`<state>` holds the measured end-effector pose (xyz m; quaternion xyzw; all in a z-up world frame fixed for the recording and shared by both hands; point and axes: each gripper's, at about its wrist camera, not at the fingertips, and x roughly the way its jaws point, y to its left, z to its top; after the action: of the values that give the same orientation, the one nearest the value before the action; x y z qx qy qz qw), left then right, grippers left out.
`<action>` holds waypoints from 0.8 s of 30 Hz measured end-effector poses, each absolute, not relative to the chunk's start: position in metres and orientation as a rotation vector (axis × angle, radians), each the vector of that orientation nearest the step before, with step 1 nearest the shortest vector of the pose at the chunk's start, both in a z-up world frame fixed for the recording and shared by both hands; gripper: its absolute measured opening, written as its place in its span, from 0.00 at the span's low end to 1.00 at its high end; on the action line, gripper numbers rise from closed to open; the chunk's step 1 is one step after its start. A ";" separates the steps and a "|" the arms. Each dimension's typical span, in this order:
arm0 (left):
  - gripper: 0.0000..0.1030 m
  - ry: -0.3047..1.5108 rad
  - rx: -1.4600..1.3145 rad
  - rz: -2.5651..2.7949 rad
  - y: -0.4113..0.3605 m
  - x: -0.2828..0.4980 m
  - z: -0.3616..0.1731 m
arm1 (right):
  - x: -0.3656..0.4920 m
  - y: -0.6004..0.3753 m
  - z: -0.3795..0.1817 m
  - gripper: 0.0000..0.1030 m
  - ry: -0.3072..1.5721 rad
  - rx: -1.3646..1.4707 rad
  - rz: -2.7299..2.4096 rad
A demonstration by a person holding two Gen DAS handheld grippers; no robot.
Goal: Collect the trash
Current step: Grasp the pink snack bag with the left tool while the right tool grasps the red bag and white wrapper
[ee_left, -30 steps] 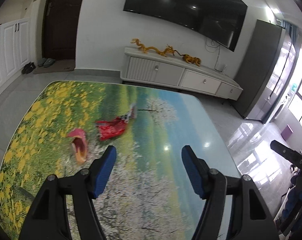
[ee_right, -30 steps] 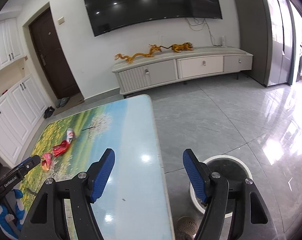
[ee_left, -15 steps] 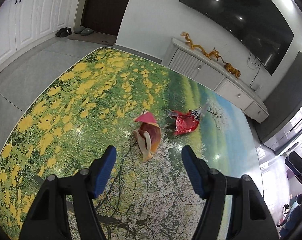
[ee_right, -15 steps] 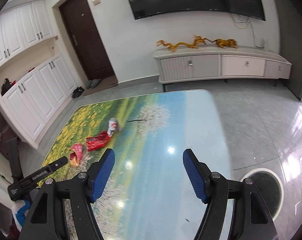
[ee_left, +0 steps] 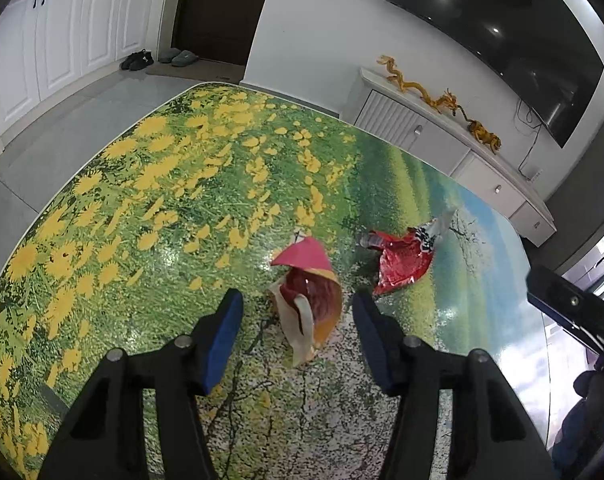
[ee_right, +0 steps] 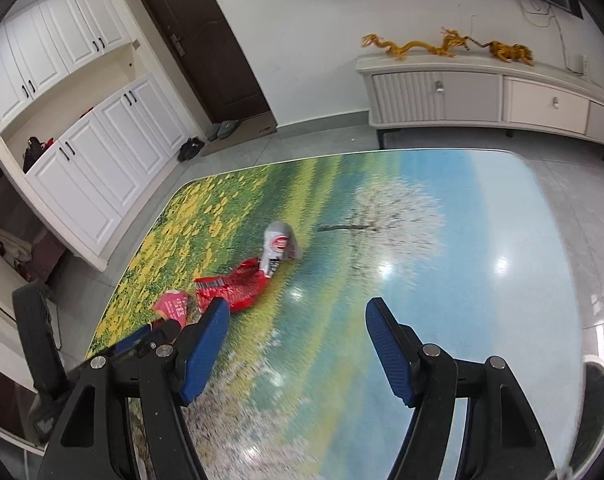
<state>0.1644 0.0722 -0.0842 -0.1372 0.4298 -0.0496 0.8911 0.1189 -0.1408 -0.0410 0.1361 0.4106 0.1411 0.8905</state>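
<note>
1. Left gripper (ee_left: 296, 326): jaws spread wide, blue pads facing each other, nothing held. It hangs low over the table (ee_left: 150, 200), a glossy top printed with yellow flowers, green meadow and a white blossoming tree.
2. Pink-and-orange wrapper (ee_left: 307, 284): crumpled, lying on the table directly ahead of the left gripper and partly between its fingertips. Its pale strip reaches back into the gap; neither pad appears to touch it, though contact on the right side cannot be ruled out.
3. Red foil wrapper (ee_left: 401, 262): flattened on the table just beyond and to the right of the pink-and-orange wrapper, apart from it. A silver-white wrapper (ee_left: 435, 228) adjoins its far end.
4. Right gripper (ee_right: 298, 336): jaws likewise wide apart, empty, held above the blue-and-white part of the table (ee_right: 481, 220).
5. From the right wrist view, the three pieces form a row to the left of the right gripper: silver-white wrapper (ee_right: 280, 246) farthest, red foil wrapper (ee_right: 232, 286) in the middle, pink-and-orange wrapper (ee_right: 174, 306) nearest, just beyond the left fingertip in the frame. None lies between the right gripper's fingers.
6. Trash bin (ee_right: 597, 404): a round rim on the floor at the right frame edge, beside the table's near corner, well apart from the wrappers.
</note>
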 end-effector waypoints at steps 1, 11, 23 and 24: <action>0.50 0.890 -0.284 -0.103 0.072 0.165 -0.084 | 0.126 -0.134 -0.044 0.66 0.858 0.288 0.306; 0.36 0.859 -0.300 -0.091 0.078 0.165 -0.088 | 0.176 -0.097 -0.071 0.66 0.919 0.395 0.313; 0.25 0.846 -0.354 -0.120 0.085 0.159 -0.090 | 0.183 -0.072 -0.081 0.35 0.935 0.299 0.239; 0.25 0.845 -0.359 -0.124 0.086 0.158 -0.090 | 0.182 -0.073 -0.082 0.33 0.934 0.304 0.244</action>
<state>0.1581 0.0856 -0.0899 -0.1733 0.4077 -0.0599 0.8945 0.1816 -0.0731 -0.0818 0.1454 0.4475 0.1168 0.8746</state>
